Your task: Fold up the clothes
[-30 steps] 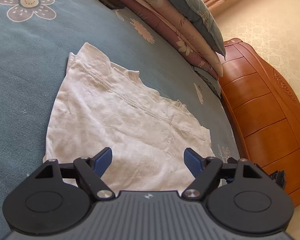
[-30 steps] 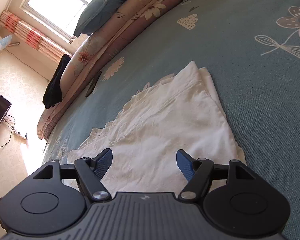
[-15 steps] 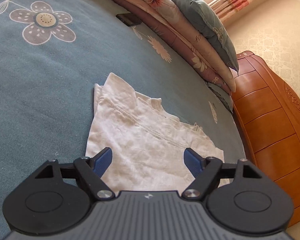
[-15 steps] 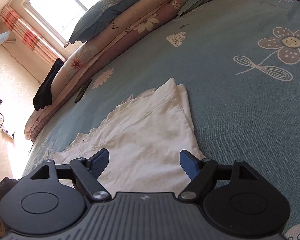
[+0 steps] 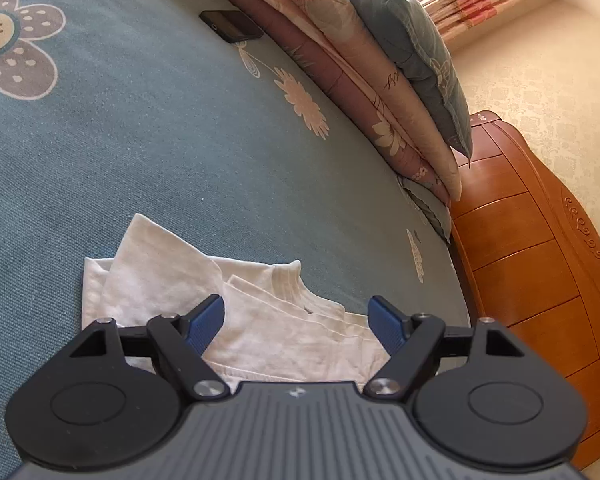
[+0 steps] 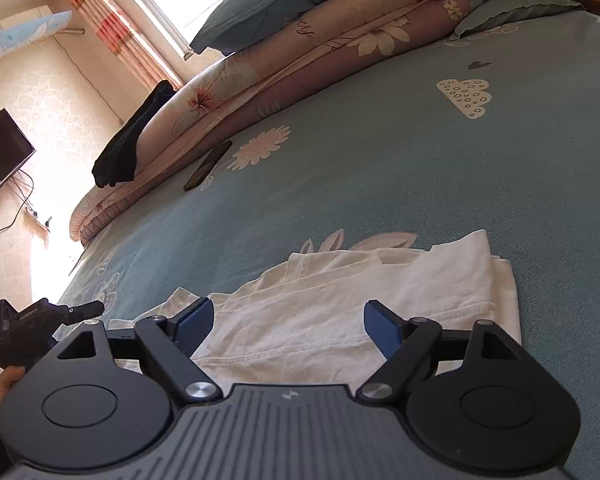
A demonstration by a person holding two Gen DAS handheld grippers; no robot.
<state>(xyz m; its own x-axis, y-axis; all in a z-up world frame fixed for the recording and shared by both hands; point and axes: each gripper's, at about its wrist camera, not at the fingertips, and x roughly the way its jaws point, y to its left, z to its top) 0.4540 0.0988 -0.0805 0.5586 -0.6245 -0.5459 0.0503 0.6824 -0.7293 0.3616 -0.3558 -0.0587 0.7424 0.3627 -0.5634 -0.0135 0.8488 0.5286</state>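
White shirt (image 5: pixel 260 320) lies partly folded on bed (image 5: pixel 140 140). Left gripper (image 5: pixel 296 318), right gripper (image 6: pixel 286 322) wide, empty; right's jaws just opening. Thin, limp cloth: pinch near hem corners.

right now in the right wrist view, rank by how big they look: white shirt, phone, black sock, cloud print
1. white shirt, by far the largest
2. black sock
3. phone and cloud print look about alike; not ranked

The shirt lies nearest the camera, which inflates it.
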